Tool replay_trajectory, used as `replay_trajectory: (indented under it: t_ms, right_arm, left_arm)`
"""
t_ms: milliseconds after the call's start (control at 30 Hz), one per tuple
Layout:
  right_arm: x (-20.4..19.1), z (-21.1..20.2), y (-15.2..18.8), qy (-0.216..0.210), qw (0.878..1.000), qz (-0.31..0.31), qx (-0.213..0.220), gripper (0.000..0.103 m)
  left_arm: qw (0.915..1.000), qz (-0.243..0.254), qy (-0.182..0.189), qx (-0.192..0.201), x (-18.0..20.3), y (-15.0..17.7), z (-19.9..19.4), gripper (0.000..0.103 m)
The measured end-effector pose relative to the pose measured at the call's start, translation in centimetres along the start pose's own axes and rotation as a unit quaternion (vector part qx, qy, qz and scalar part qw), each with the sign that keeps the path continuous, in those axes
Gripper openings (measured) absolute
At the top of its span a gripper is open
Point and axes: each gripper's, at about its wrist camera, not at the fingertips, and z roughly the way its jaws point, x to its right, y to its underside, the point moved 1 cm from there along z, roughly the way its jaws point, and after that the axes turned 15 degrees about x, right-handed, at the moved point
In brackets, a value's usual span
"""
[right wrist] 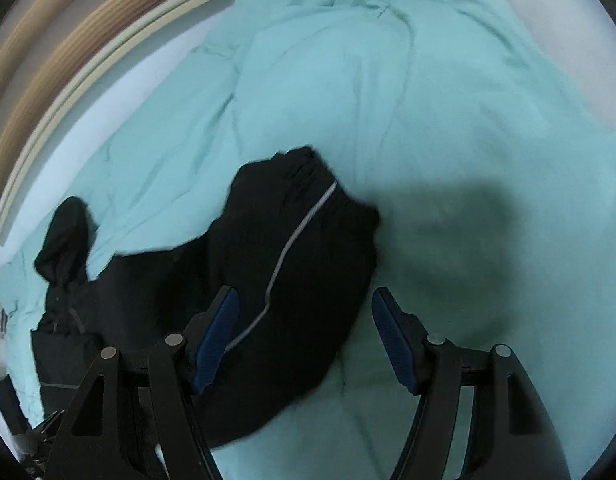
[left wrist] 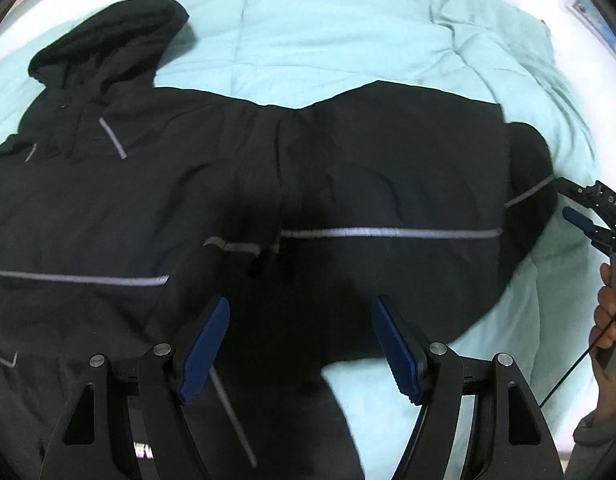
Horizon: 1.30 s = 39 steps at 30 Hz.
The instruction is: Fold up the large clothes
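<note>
A large black hooded jacket (left wrist: 348, 176) with grey reflective stripes lies spread on a mint green quilt (left wrist: 328, 36). Its hood (left wrist: 107, 36) points to the far left. My left gripper (left wrist: 299, 344) is open above the jacket's near edge, holding nothing. My right gripper (right wrist: 305, 340) is open above the jacket's folded end (right wrist: 291, 280), which bears a grey stripe. The right gripper also shows in the left wrist view (left wrist: 580, 208) at the jacket's right end, held by a hand (left wrist: 606, 312).
The quilt (right wrist: 448, 120) covers a bed with a white sheet edge (right wrist: 59, 152). A wooden and cream frame (right wrist: 67, 40) runs along the far left. Bare quilt stretches to the right of the jacket.
</note>
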Motion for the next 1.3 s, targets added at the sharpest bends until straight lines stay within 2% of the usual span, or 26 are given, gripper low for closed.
replay_trajectory:
  t_ms: [100,233,267,367,433,500,567,667,733,833,900,1000,1100,1233,1300]
  right_arm:
    - [0.9,3.2,-0.4,0.013,1.000,0.011,-0.018,0.072]
    - [0.8,5.7,-0.1,-0.005,0.999,0.018,-0.033,0.072]
    - [0.3,5.5,0.1,-0.006,1.000,0.004,-0.030,0.054]
    - [-1.1,3.9,0.6,-0.029,0.999,-0.021,-0.027,0.022]
    - [-1.7,1.5,0.8,-0.041,0.999,-0.023,-0.011,0.017]
    - [-1.7,-1.6,0.9,-0.024,0.999,-0.029,0.016,0.016]
    - [0.1,-6.0,0.8,0.011,0.998,-0.022,0.057,0.016]
    - [3.7,-9.4,1.6,0.005,0.996,0.051,0.069,0.015]
    - [4.9,-8.7,3.1,0.015,0.997,0.067,0.045,0.015]
    - [5.4,-6.0,4.5,0.053,0.998,0.043,0.015,0.015]
    - [5.7,-3.9,5.0,0.072,0.997,0.038,-0.004,0.015]
    - [6.1,-2.7,4.8,0.089,0.994,0.053,-0.025,0.015]
    - [3.6,-4.4,4.0,0.096,0.995,0.021,-0.016,0.015]
    - [-2.2,-7.8,2.9,0.049,0.999,-0.013,0.017,0.015]
    - [-6.8,-9.2,2.7,0.022,0.998,-0.042,0.029,0.015]
  left_arm:
    - [0.9999,0.006,-0.010,0.000,0.4,-0.7,1.4,0.075]
    - [0.9995,0.020,-0.024,0.002,0.5,-1.1,2.6,0.075]
    - [0.9994,0.023,-0.026,0.002,0.6,-1.2,2.9,0.075]
    - [0.9993,0.021,-0.029,0.003,0.5,-1.3,3.0,0.075]
    - [0.9994,0.019,-0.029,0.006,0.5,-1.3,2.8,0.075]
    - [0.9995,0.020,-0.025,0.008,0.6,-1.3,2.5,0.075]
    - [0.9994,0.024,-0.022,0.008,0.8,-1.3,2.5,0.075]
    - [0.9992,0.034,-0.020,-0.004,1.1,-1.1,3.7,0.075]
    - [0.9976,0.054,-0.033,-0.028,1.6,-0.8,5.4,0.076]
    - [0.9928,0.085,-0.054,-0.064,2.1,0.3,8.4,0.079]
    - [0.9925,0.092,-0.054,-0.060,2.2,0.4,8.4,0.079]
    - [0.9953,0.086,-0.020,-0.039,1.8,0.2,5.8,0.079]
    - [0.9981,0.056,0.021,-0.014,-0.1,-0.1,1.7,0.079]
    - [0.9986,0.039,0.022,0.028,-4.2,0.2,-4.2,0.079]
    - [0.9988,0.023,0.014,0.041,-6.9,0.3,-6.2,0.079]
